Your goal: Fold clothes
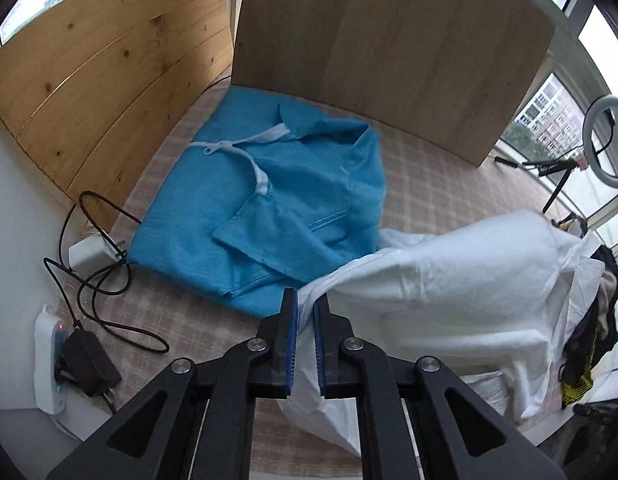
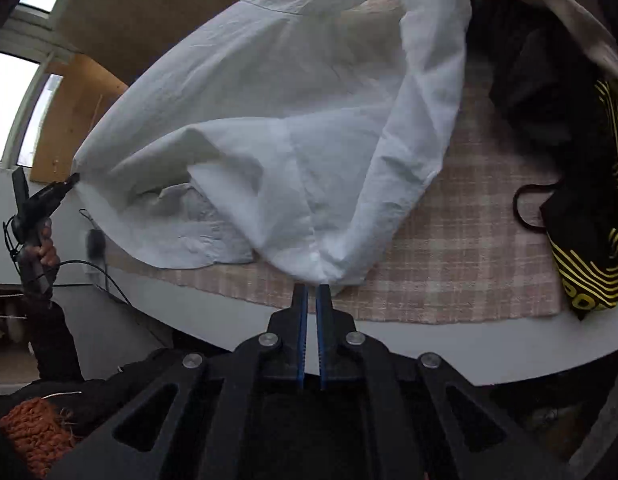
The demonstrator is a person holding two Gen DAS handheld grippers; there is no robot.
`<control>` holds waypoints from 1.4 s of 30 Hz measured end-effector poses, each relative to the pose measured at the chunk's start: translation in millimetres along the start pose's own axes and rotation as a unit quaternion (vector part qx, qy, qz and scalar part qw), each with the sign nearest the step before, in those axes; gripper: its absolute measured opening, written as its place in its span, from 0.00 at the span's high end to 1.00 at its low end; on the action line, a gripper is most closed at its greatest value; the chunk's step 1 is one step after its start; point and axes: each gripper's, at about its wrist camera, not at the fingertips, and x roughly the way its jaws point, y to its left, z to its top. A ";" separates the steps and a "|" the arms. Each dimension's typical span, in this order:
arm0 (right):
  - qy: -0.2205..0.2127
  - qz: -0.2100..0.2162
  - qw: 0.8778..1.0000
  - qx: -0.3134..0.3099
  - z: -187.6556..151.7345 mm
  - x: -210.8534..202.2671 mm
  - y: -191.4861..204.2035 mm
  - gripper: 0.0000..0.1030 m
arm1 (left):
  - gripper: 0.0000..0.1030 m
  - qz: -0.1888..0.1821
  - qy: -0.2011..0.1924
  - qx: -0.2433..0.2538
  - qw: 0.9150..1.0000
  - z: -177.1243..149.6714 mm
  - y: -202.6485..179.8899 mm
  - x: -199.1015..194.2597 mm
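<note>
Both tongs pinch the white cloth (image 1: 449, 276): left tongs (image 1: 305, 316) and right tongs (image 2: 311, 294), bottom middle. Pull it flat and lay it beside the blue shirt (image 1: 269, 200).

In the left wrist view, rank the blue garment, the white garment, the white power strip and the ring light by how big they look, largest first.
1. white garment and blue garment: close in apparent size; the white one is nearer the camera, so I won't rank them.
2. white power strip
3. ring light, cut off by the frame edge and farthest away.
</note>
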 end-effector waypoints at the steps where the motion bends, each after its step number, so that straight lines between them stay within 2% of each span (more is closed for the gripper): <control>1: -0.016 -0.005 1.000 -0.012 6.8 -10.7 7.7 0.90 | 0.88 0.002 0.003 0.007 1.000 -0.4 2.0 3.5; 3: -0.051 -0.012 0.998 -0.045 26.8 -33.4 27.9 0.65 | 0.88 -0.009 0.002 0.020 1.000 3.3 -1.2 5.0; 4: -0.072 -0.020 0.995 -0.064 41.5 -40.9 40.7 0.42 | 0.88 -0.014 -0.001 0.027 1.000 4.9 -4.1 5.6; 5: -0.095 -0.032 0.991 -0.083 58.2 -46.4 54.8 0.34 | 0.89 -0.022 -0.007 0.030 0.999 4.5 -6.3 3.2; 7: -0.112 -0.035 0.989 -0.092 99.7 -44.8 78.5 0.34 | 0.96 -0.039 -0.019 0.035 0.998 3.7 -10.5 -1.7; 10: -0.098 0.008 0.991 -0.090 163.7 -18.1 106.2 0.34 | 0.98 -0.093 -0.049 0.023 0.994 -1.0 -12.6 -20.9; 11: -0.097 0.000 0.990 -0.099 182.9 -7.4 116.5 0.34 | 0.99 -0.093 -0.061 0.019 0.994 -3.7 -10.7 -28.9; 13: -0.105 -0.056 0.984 -0.133 214.5 14.0 135.9 0.34 | 0.99 -0.093 -0.068 0.009 0.993 -11.5 0.7 -40.1; 14: -0.106 -0.065 0.981 -0.150 228.5 22.6 144.2 0.34 | 0.99 -0.094 -0.069 0.003 0.993 -15.6 6.5 -44.8; 17: -0.074 -0.031 0.972 -0.222 259.5 47.3 172.4 0.34 | 0.98 -0.074 -0.050 -0.003 0.996 -35.4 15.5 -43.6; 19: -0.045 -0.041 0.954 -0.293 265.3 68.8 193.9 0.34 | 1.00 -0.055 -0.038 -0.002 0.998 -49.7 18.8 -41.5; 21: -0.011 -0.051 0.930 -0.365 266.2 93.8 213.6 0.34 | 1.00 -0.048 -0.017 0.005 0.999 -67.1 16.3 -33.2; 24: 0.035 -0.094 0.899 -0.427 249.9 130.0 221.5 0.34 | 1.00 -0.067 0.052 0.008 0.996 -107.8 14.3 -6.2; 26: 0.051 -0.118 0.880 -0.458 239.7 149.5 223.8 0.34 | 1.00 -0.045 0.092 0.012 0.995 -137.1 14.5 12.1; 29: 0.033 -0.088 0.879 -0.468 239.5 154.4 222.9 0.34 | 1.00 -0.027 0.103 -0.016 0.994 -149.2 23.4 17.5; 32: 0.034 -0.062 0.889 -0.452 249.0 153.6 218.2 0.34 | 0.97 -0.003 0.059 -0.010 0.998 -113.1 15.5 -0.2; 33: 0.038 -0.055 0.894 -0.443 251.9 153.1 214.1 0.34 | 0.93 0.005 0.044 -0.007 0.999 -101.1 12.9 -6.0; 35: 0.057 -0.037 0.902 -0.426 250.8 154.6 202.6 0.34 | 0.75 0.019 0.011 0.021 1.000 -71.9 -0.3 -16.0; 36: 0.067 -0.032 0.905 -0.419 247.3 156.8 196.1 0.34 | 0.51 0.023 -0.003 0.043 0.999 -55.9 -11.0 -17.9; 37: 0.076 -0.030 0.906 -0.416 242.0 159.4 189.0 0.34 | 0.39 0.027 -0.016 0.066 0.997 -40.8 -21.6 -19.0; 39: 0.088 -0.031 0.905 -0.416 226.1 163.6 173.1 0.34 | 0.38 0.037 -0.027 0.114 0.992 -18.9 -41.2 -13.1; 42: 0.098 -0.021 0.906 -0.410 205.6 164.2 150.2 0.34 | 0.34 0.051 0.013 0.185 0.981 3.5 -62.6 15.5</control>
